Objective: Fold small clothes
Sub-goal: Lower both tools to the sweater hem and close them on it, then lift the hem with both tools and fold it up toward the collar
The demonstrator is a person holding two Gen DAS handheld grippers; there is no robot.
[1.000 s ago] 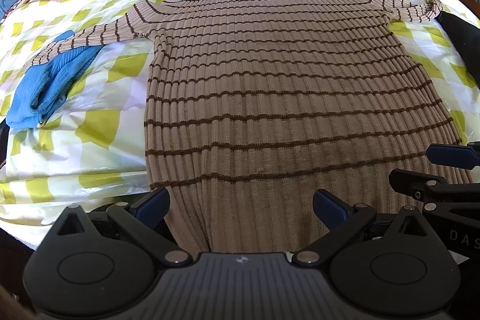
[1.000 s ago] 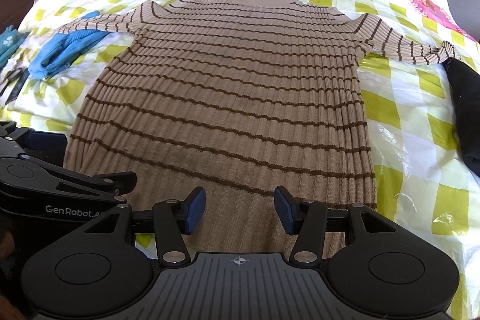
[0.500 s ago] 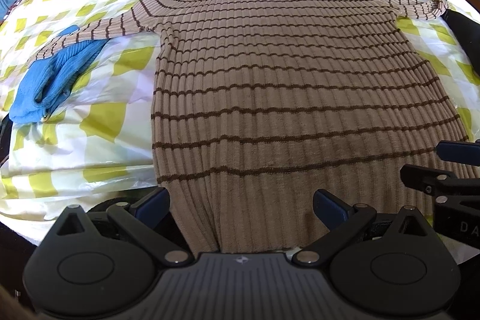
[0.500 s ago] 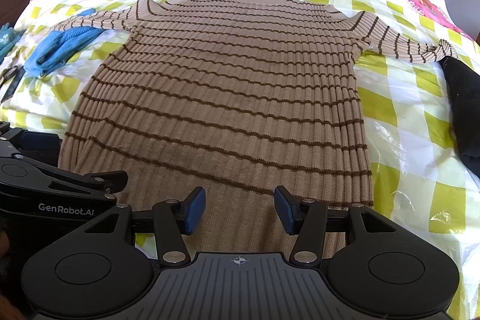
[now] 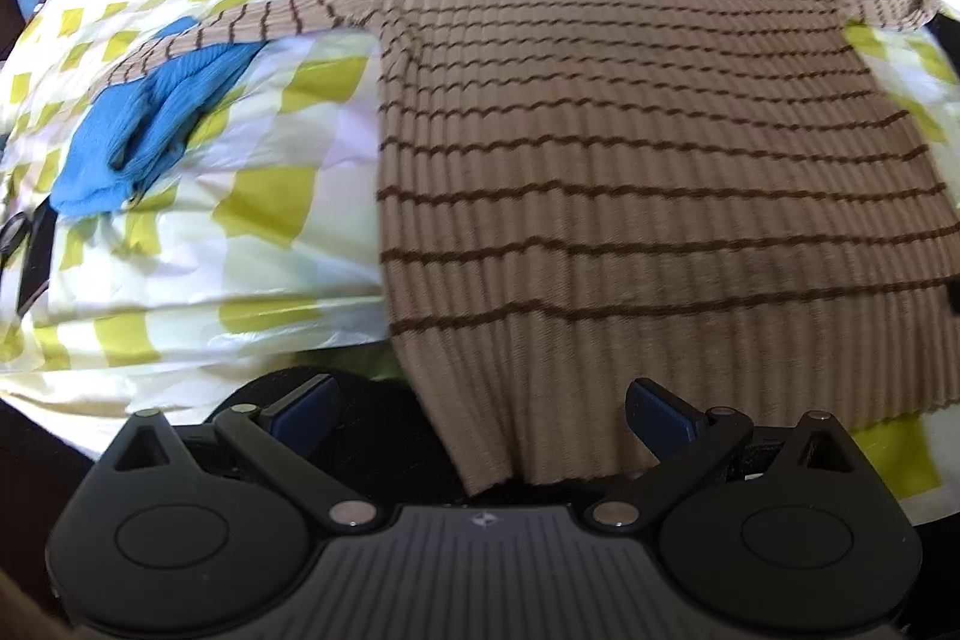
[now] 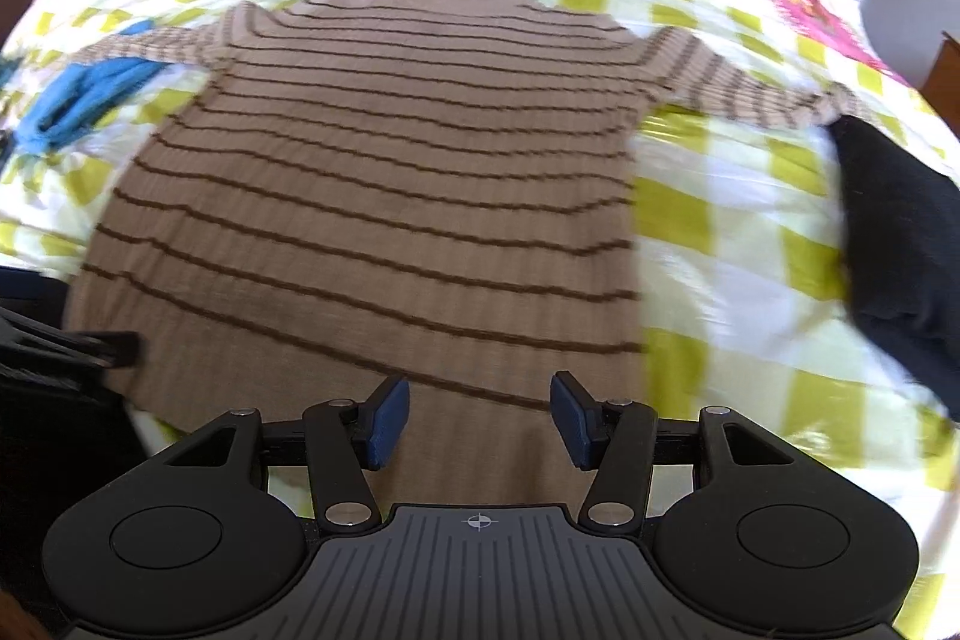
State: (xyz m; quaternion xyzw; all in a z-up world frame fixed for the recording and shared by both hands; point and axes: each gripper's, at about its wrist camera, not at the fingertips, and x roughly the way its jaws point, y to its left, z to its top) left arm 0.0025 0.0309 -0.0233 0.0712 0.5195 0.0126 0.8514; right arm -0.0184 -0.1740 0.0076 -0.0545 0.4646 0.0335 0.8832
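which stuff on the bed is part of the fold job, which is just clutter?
Job:
- striped sweater, spread flat, sleeves out
- left gripper, open at the hem
- right gripper, open over the hem

Lying about:
- blue garment, partly under one sleeve
- black garment, by the other cuff
- checked bedspread

Both wrist cams are sitting low at the foot edge of the bed (image 5: 282,196), looking forward along their own open fingers toward the headboard end. The left one is hanging over the striped sweater (image 5: 630,172) at its bottom-left hem corner, the right one is hovering close above the hem nearer the sweater's (image 6: 408,196) right side. Both are catching the whole sweater plus the blue cloth (image 5: 138,136) (image 6: 84,100) on the left
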